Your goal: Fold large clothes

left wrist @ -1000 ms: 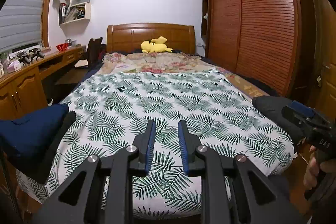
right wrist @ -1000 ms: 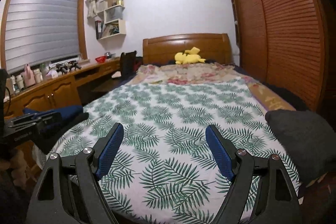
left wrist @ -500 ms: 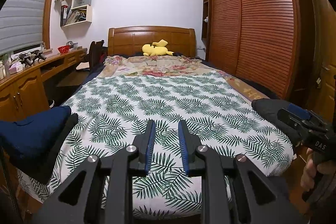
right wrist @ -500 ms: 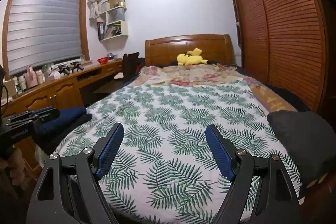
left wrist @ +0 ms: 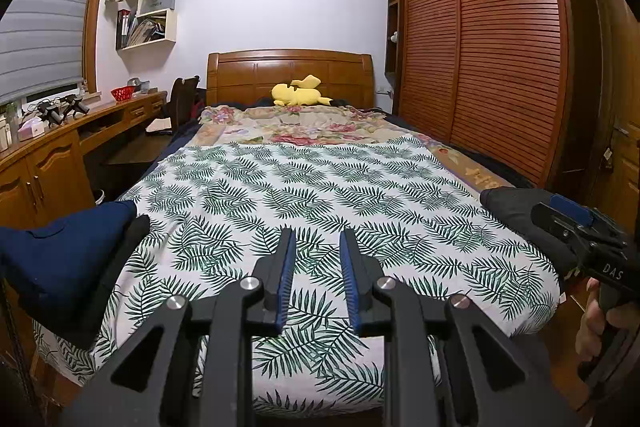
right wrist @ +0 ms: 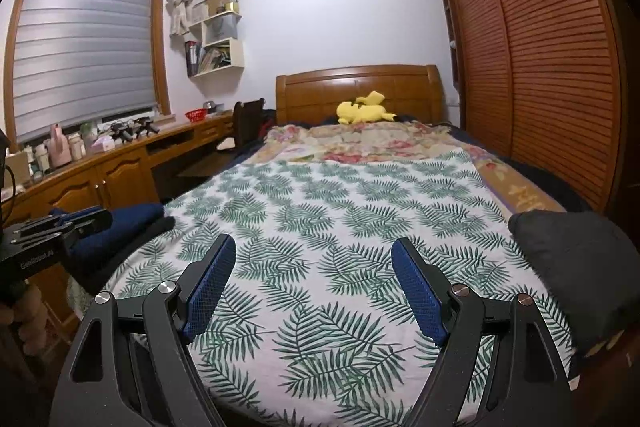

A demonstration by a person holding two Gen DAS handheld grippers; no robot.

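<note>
Our left gripper [left wrist: 317,239] hovers narrow and empty; our right gripper [right wrist: 313,247] gapes wide, empty. Folded navy clothes [left wrist: 60,251] sit at the bed's [left wrist: 320,195] left foot corner, dark grey clothes [right wrist: 576,259] at the right.

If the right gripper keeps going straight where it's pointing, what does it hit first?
Most likely the leaf-print sheet spread on the bed; the right gripper, fingers apart and empty, points slightly down at it. Depth is uncertain.
</note>
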